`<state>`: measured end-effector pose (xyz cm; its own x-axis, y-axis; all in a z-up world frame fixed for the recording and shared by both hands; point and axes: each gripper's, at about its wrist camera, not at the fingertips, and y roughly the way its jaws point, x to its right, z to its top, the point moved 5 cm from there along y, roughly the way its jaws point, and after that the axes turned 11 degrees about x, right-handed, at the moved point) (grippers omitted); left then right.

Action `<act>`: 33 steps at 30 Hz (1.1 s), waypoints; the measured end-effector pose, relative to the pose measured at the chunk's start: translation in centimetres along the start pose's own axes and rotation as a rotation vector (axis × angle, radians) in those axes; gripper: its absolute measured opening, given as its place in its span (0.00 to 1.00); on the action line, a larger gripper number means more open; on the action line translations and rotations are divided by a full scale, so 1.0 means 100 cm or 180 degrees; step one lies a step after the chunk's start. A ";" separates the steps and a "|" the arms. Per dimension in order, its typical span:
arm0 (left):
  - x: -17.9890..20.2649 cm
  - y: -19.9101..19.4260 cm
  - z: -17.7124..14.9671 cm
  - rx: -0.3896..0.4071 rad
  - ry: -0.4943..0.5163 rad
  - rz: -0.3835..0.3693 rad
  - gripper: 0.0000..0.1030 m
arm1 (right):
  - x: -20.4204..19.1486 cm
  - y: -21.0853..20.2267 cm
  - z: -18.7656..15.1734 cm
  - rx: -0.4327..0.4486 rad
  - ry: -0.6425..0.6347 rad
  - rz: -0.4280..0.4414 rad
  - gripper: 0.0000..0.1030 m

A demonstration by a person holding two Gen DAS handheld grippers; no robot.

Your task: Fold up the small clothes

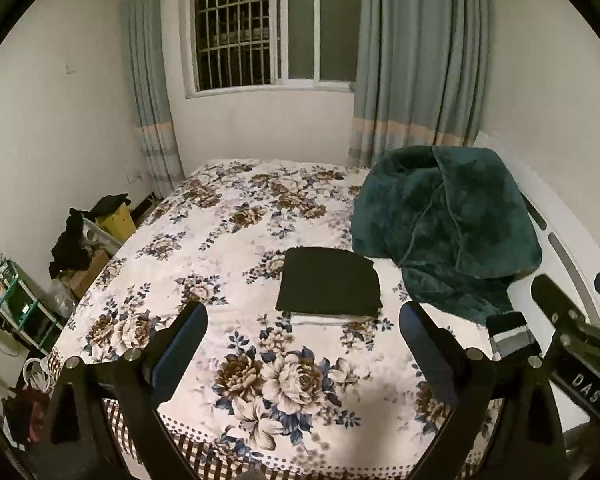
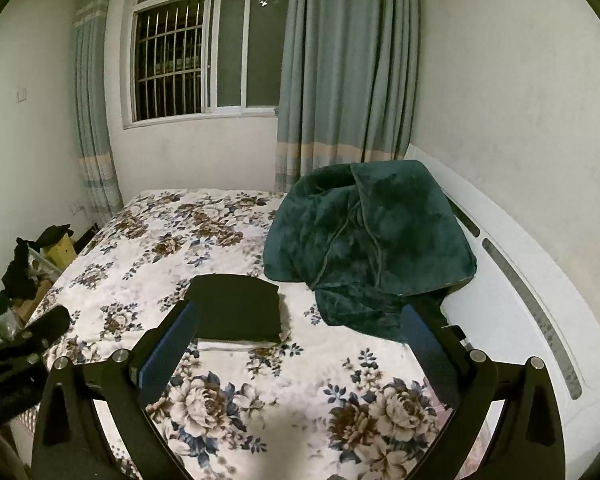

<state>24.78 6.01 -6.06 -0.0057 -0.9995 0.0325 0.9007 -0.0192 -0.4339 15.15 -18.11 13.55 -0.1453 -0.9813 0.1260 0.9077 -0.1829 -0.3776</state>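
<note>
A folded black garment point(image 1: 330, 282) lies flat on a bed point(image 1: 204, 256) covered by a floral sheet, a little right of the bed's middle. It rests on top of a folded white item point(image 1: 320, 319), of which only the near edge shows beneath it. Just to the right, a heaped dark green plush blanket point(image 1: 444, 224) lies against the white headboard point(image 1: 564, 256), its lower edge near the garment's far right corner.

The left gripper point(image 1: 303, 346) hovers over the near part of the bed with its jaws spread wide and nothing between them; the garment lies beyond the fingertips. In the left wrist view, a black sock with grey and white bands point(image 1: 510, 334) shows at the right, beside the other tool; whether it is held cannot be told.

The right gripper point(image 2: 300, 336) is likewise held wide open and empty, its left finger point(image 2: 168, 350) overlapping the garment's near left corner in the view.

Behind the bed stand a barred window point(image 1: 272, 28) and blue-grey curtains point(image 1: 416, 60). Clutter, including dark clothes on a bin point(image 1: 76, 240), sits on the floor at the left.
</note>
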 end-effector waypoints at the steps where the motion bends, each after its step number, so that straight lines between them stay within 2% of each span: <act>1: -0.001 -0.001 0.001 0.0004 -0.0013 -0.0001 0.96 | 0.000 -0.002 0.000 -0.0001 -0.0003 0.0004 1.00; 33: -0.006 -0.015 0.014 0.0067 -0.0007 0.0061 0.96 | -0.008 0.006 0.006 -0.0006 -0.0059 0.0119 1.00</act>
<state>24.08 6.71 -4.17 0.0125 -0.9996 0.0263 0.9097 0.0005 -0.4153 16.03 -17.43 13.79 -0.1039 -0.9862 0.1285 0.9117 -0.1461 -0.3840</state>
